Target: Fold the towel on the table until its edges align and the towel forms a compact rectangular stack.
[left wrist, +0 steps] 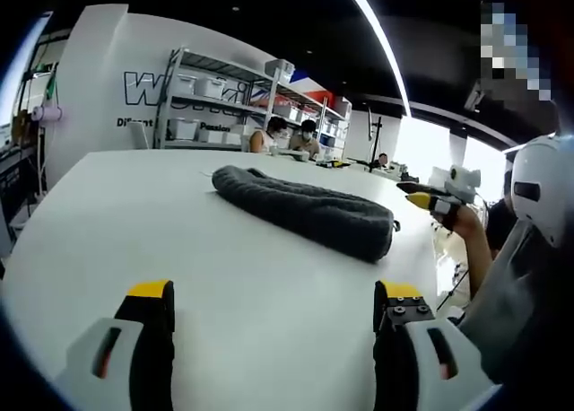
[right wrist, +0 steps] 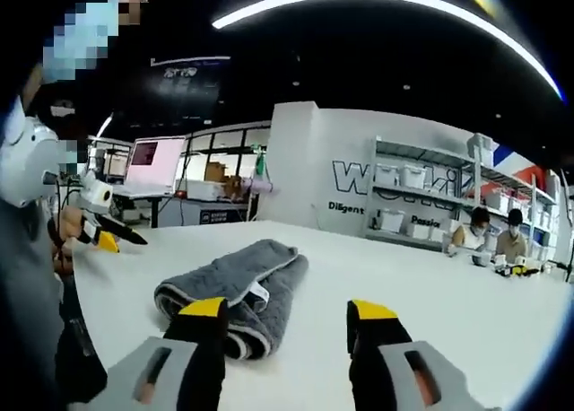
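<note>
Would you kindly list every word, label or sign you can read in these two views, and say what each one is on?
"W": the opening letter of large dark lettering on the white wall; the shelving rack covers the rest.
"Diligent": a smaller line below it on the same wall, as best it reads; what follows is hidden.
Dark hanging sign: text too blurred to read.
Towel: its small tag shows no legible print.

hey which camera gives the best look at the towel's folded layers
The right gripper view. There the grey towel lies close, its open end facing the camera, so the stacked layers, pale edging and a small tag show. The left gripper view shows the towel farther off, from the side, as one long dark roll.
</note>
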### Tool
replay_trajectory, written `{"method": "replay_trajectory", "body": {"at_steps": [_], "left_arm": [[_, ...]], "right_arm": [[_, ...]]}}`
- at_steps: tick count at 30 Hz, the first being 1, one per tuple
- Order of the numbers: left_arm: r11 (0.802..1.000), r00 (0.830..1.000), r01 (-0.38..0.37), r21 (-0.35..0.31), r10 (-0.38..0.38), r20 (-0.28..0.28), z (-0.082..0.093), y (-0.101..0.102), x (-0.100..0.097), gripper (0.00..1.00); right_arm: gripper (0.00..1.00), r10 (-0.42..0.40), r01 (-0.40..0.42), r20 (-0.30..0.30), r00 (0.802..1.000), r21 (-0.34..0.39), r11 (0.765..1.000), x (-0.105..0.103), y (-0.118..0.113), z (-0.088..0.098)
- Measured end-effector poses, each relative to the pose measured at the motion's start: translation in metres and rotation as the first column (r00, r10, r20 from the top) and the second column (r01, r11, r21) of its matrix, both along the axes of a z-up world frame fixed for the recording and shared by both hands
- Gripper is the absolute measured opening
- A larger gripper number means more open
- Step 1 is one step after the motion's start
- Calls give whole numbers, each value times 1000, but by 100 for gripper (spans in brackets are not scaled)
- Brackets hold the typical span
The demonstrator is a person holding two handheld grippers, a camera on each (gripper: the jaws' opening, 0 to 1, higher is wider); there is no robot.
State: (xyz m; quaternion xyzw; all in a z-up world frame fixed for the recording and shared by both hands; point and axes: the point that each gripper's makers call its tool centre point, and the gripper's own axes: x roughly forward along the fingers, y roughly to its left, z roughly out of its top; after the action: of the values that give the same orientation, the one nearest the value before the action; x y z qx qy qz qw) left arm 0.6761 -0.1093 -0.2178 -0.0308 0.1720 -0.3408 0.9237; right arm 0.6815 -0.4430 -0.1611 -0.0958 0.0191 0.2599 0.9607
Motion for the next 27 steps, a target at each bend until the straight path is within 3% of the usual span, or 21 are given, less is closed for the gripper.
{"method": "replay_trajectory", "body": {"at_steps": [5,12,16,27], "left_arm": [[1000,1000,1,1,-1,-2,-1,0,0,97],[1000,1000,-4,4,4,-9,-3,2,0,97],[1000,1000,-6,5,6,-11,-3,2,1,97],[1000,1000,-1,8,1,-13,-4,0,2,97]], "right_arm": [[74,10,-11,-13,1000,-66,998,-3,-4,-8],[81,18,-27,-68,998,-132,991,-5,-4,-25],[91,10,-27,-95,995,-184,982,-7,-8,-34],[99,-10,-22,-121,993,-263,965,-9,-19,-45]]}}
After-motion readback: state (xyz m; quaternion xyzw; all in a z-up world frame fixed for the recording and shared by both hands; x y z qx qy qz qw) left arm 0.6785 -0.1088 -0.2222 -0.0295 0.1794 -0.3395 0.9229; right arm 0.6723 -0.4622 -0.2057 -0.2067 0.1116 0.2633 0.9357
